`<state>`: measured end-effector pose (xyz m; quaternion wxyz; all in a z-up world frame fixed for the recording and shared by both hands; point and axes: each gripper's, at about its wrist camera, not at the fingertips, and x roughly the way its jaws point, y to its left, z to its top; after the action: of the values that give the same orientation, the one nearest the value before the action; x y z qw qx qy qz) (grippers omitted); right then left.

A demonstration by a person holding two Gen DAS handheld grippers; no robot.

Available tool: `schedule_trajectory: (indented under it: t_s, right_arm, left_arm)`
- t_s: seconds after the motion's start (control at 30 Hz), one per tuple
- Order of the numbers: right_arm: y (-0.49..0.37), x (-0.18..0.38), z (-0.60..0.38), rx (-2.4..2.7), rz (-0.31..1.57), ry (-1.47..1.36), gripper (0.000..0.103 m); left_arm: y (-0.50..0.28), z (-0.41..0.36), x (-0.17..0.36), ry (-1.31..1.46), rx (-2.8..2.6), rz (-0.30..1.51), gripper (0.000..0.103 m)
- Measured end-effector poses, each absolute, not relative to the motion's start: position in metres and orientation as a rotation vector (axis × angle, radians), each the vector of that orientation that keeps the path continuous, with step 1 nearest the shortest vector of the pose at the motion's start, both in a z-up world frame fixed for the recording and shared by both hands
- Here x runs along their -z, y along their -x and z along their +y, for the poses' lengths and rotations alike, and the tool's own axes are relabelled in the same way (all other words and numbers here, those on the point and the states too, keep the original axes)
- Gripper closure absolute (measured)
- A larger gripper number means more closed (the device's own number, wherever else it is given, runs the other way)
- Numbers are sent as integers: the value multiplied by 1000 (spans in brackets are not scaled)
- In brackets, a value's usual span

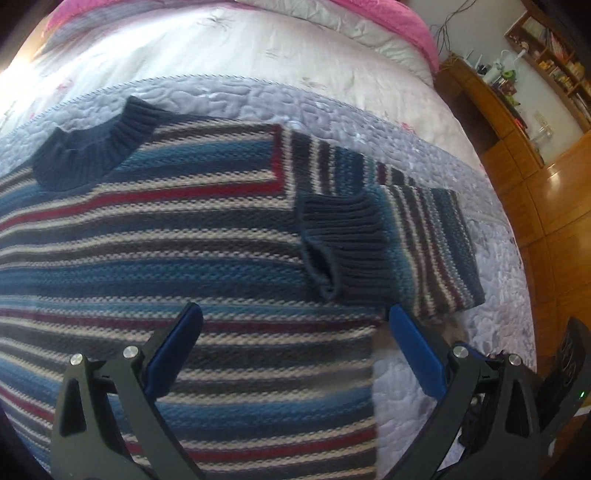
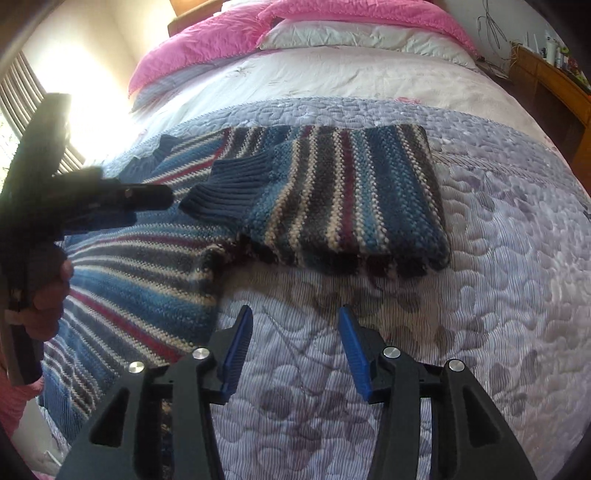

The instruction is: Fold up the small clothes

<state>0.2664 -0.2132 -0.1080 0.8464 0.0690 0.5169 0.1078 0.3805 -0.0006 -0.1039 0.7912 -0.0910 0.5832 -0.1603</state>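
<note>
Sweater count: one striped sweater (image 1: 207, 236), blue, white, grey and red, lying flat on the lilac quilt (image 1: 491, 280); you see it again in the right wrist view (image 2: 147, 288).
Sleeve: one sleeve (image 2: 347, 199) is folded back on itself, its dark ribbed cuff (image 1: 336, 236) resting at the edge of the body panel.
Collar: one dark ribbed collar (image 1: 92, 147) at the far end of the garment.
Left gripper (image 1: 295, 325): your jaws stand wide apart above the lower body of the sweater, nothing between the blue pads (image 1: 173, 350).
Right gripper (image 2: 295, 321): your jaws are parted, less widely, over bare quilt just beside the sweater's side edge and near the folded sleeve; nothing held.
Hands: one hand (image 2: 48, 295) visible in the right wrist view, wrapped on the left gripper's handle.
Bedding: one white floral cover (image 2: 332, 74), one pink duvet (image 2: 229, 33) and one white pillow (image 2: 362, 37) beyond the quilt.
Surroundings: wooden cabinet (image 1: 491, 110) and wooden floor (image 1: 561, 206) beside the bed.
Obstructions: your left gripper body hides part of the sweater's shoulder in the right wrist view.
</note>
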Motion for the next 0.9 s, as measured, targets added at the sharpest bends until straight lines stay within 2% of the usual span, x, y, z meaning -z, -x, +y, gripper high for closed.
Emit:
schedule_trajectory:
  t_s: [0.17,0.2,0.23,0.3,0.37,0.4,0.43,0.47,0.5,0.6,0.9]
  right_arm:
    - [-250,110,-217,-216,1063,-121,51]
    - [-247,110,-217,-212,1057,-113,50]
    - [-245,110,-217,-210,1052,-110,48]
    - [-242,110,-219,-206,1046,-112,48]
    - [-239,110,-222,-195,1042,-119,48]
    - [-237,110,-225,-192,1040,-126,48]
    - [-236,110,-226,-188,1037,-132,48]
    - [-234,110,-228,-184,1034,-138,48]
    - [-233,109,-229,-182,1033,-145,48]
    - [-233,109,-229,-176,1034,-151,48]
    - [-239,97,-204,-212,1006,-124,48]
  left_arm:
    - [-400,-28,125,252,376,1338,5]
    - [-401,-31,128,267,378,1348,12]
    - [-402,-35,131,277,384,1359,29]
    - [-404,-44,138,284,416,1396,46]
    - [-406,-50,141,287,439,1409,50]
    - [-406,-51,141,278,435,1400,57]
    - [-406,-53,140,267,437,1385,70]
    - [-406,-53,138,263,445,1372,79]
    - [-405,-52,136,268,452,1359,92]
    - [-405,-40,128,309,463,1318,95]
    - [-397,38,80,316,365,1139,96]
